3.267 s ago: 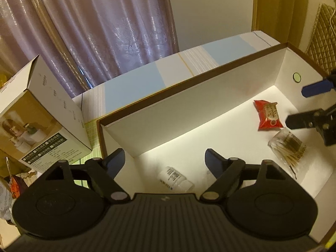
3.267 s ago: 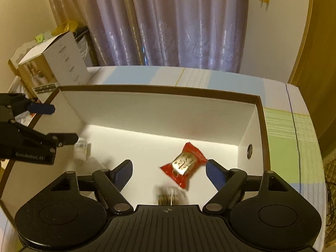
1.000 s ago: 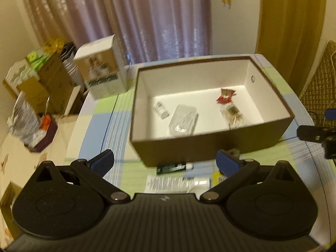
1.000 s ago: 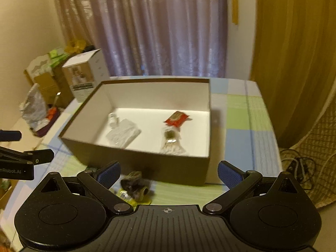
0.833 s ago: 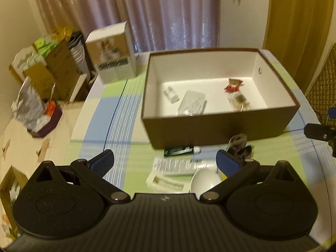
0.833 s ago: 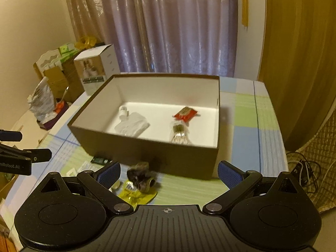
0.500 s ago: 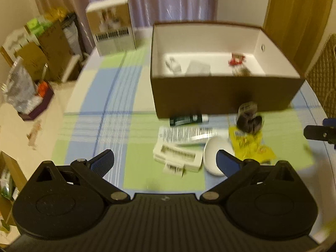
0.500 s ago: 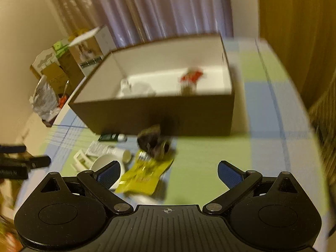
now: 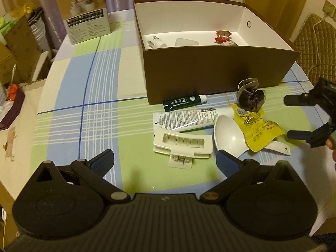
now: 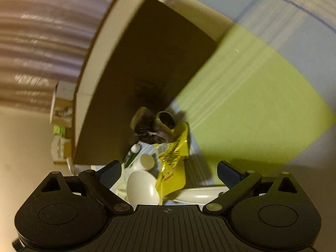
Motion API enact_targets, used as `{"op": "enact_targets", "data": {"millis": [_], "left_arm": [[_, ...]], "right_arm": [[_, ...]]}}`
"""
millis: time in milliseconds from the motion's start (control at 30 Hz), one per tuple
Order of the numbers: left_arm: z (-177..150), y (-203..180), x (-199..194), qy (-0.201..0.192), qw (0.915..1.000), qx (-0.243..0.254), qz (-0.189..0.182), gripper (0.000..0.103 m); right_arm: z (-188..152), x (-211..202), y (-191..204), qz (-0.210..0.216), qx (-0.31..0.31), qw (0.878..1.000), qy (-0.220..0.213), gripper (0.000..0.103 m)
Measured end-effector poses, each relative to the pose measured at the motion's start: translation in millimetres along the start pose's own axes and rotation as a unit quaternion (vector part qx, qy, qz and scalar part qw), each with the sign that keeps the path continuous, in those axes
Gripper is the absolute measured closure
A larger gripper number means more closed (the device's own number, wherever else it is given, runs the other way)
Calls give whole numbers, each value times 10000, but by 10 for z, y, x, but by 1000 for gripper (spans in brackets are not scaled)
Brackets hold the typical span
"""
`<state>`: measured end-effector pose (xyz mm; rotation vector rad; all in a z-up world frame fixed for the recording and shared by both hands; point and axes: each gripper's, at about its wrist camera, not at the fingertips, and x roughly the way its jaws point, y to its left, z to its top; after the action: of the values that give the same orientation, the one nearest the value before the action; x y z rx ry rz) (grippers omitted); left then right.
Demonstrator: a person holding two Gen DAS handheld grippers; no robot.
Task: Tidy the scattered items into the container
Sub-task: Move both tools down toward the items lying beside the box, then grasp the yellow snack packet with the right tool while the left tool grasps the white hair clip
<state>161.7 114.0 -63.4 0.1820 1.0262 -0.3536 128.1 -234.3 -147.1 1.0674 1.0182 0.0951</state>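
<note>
A brown box [image 9: 210, 71] with a white inside holds a small white bottle [image 9: 156, 41], a clear packet [image 9: 186, 42] and a red snack packet [image 9: 223, 36]. In front of it lie a dark green tube [image 9: 184, 103], a white tube [image 9: 193, 118], a white hair clip [image 9: 182, 145], a white spoon [image 9: 231, 136], a yellow packet [image 9: 256, 128] and a dark scrunchie [image 9: 251, 97]. My left gripper [image 9: 166, 161] is open, just short of the clip. My right gripper [image 10: 170, 171] is open and rolled sideways, low over the spoon [image 10: 140, 187] and yellow packet [image 10: 173, 163]. It also shows at the right [image 9: 294, 118].
A white product carton [image 9: 84, 10] stands at the table's far left. Cardboard boxes [image 9: 12, 48] crowd the floor beyond the left table edge. A wicker chair [image 9: 315, 42] is at the right. The checked cloth [image 9: 84, 105] left of the items is bare.
Both grippers have pulled back from the box and dropped toward the items in front of it. The right one has rolled sideways and closed in on the spoon and yellow packet.
</note>
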Motion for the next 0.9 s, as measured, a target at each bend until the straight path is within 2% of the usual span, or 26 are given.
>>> {"op": "enact_targets", "data": {"millis": [33,133,300,333,367,533,733,900], "left_arm": [[1,25,26,17,10000,19,-36,1],[-4,91,91,64,9999,82,-126,2],[-6,181,179,84,9995,183,-258,4],[-5,191,196,86,9994,205,-284,4],[-4,196,212,85,9993,222,-300,4],[-4,204,293,92,9984,401,-385,6],[-18,141,387,142,9948,764,-651,6],[-46,17,506,125,9917,1066,-708,6]], "right_arm": [[1,41,-31,12,105,9999,37,29],[-24,146,-127,87,558,9983,109,30],[-9,227,-64,133,568,9983,42,31],[-4,250,-51,119,573,9983,48,37],[-1,280,-45,77,576,9983,79,53],[-43,360,-100,-26,669,9975,211,78],[-63,202,-173,-30,717,9971,238,80],[-102,-25,-312,18,907,9958,134,80]]}}
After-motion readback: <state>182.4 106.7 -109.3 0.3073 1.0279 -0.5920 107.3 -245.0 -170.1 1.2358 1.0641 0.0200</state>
